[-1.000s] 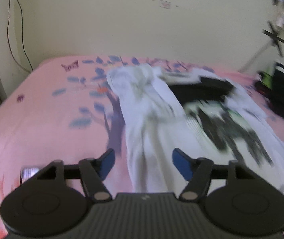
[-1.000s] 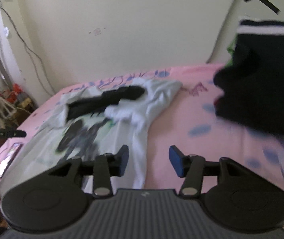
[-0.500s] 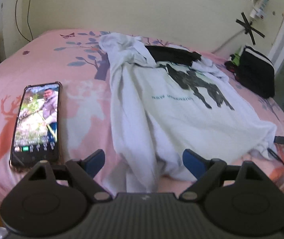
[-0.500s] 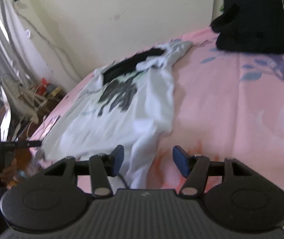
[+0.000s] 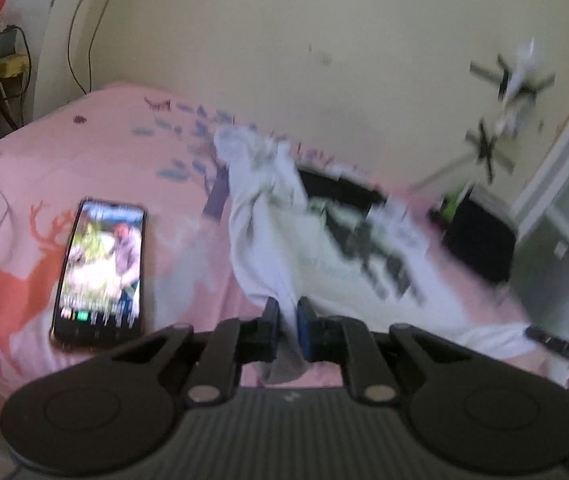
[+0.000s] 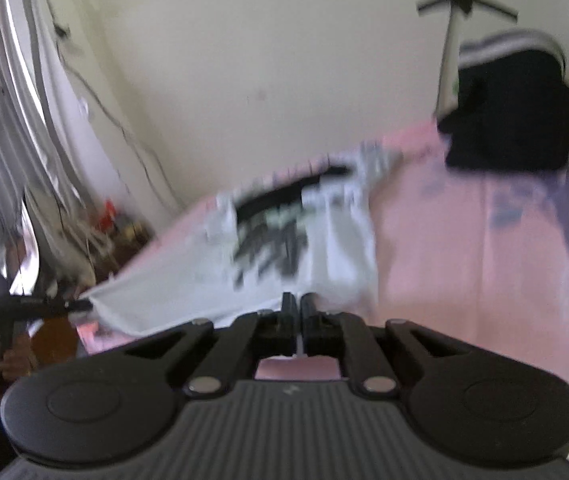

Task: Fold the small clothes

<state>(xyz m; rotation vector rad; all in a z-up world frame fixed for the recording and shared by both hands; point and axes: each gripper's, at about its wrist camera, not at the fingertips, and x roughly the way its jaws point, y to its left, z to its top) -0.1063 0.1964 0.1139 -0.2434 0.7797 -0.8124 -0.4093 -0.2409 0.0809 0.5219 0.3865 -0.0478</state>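
one white t-shirt (image 5: 324,264) with a dark graphic print, lying crumpled and only roughly spread on the pink bed (image 5: 96,160), collar end toward the wall. both frames are motion-blurred so fine detail is unreliable. print faces up, a black patch shows at the neck area, one side is bunched into a long ridge, hem edge nearest the cameras.

left hand-held gripper (image 5: 289,316): jaws closed onto a fold of the hem, fabric visibly pinched between the blue pads and hanging below them. right hand-held gripper (image 6: 297,306): jaws nearly together on the shirt's near edge; a thin strip of white runs between them, so it looks clamped on cloth too.

step, my read: both hem corners grasped, start of spread-and-flatten before the first fold. next move calls for pulling the two corners apart and toward the person to take out the bunching, then laying it flat. keep tension even or the ridge stays.

surroundings: smartphone (image 5: 102,268) with its screen lit lies on the bed left of the shirt, near but not touching. black bag (image 6: 512,112) sits at the far edge by the wall, well apart.
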